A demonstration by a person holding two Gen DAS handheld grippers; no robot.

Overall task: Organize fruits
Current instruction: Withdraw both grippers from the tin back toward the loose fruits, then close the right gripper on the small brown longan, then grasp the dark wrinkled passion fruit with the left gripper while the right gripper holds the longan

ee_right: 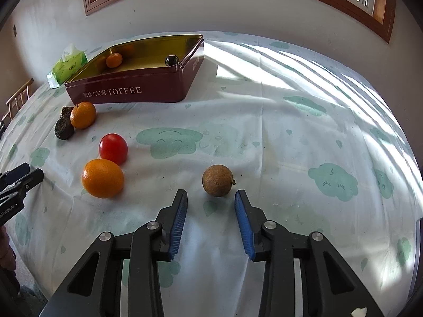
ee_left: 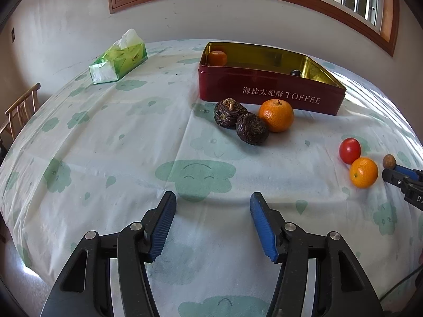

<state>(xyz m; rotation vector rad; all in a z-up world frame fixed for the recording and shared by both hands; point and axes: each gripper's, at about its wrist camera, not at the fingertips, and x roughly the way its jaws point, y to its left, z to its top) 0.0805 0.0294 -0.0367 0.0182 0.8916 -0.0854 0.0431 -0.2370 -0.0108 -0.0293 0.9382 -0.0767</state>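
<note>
So far, 2 fruits in tin (ee_right: pixel 137 93), upper left of right view: small orange (ee_right: pixel 114 60), dark ball (ee_right: pixel 172 60). 6 left on cloth (ee_right: pixel 290 137). Brown fruit (ee_right: pixel 217 180) lower middle, just past right gripper (ee_right: pixel 211 198), fingers narrow, empty. Left gripper (ee_left: pixel 212 198) wider, empty.

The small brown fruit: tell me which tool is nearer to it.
Right. The right tool sits just short of the small brown fruit, jaws apart and not touching it. The left tool is far off to its left, beyond the orange.
</note>
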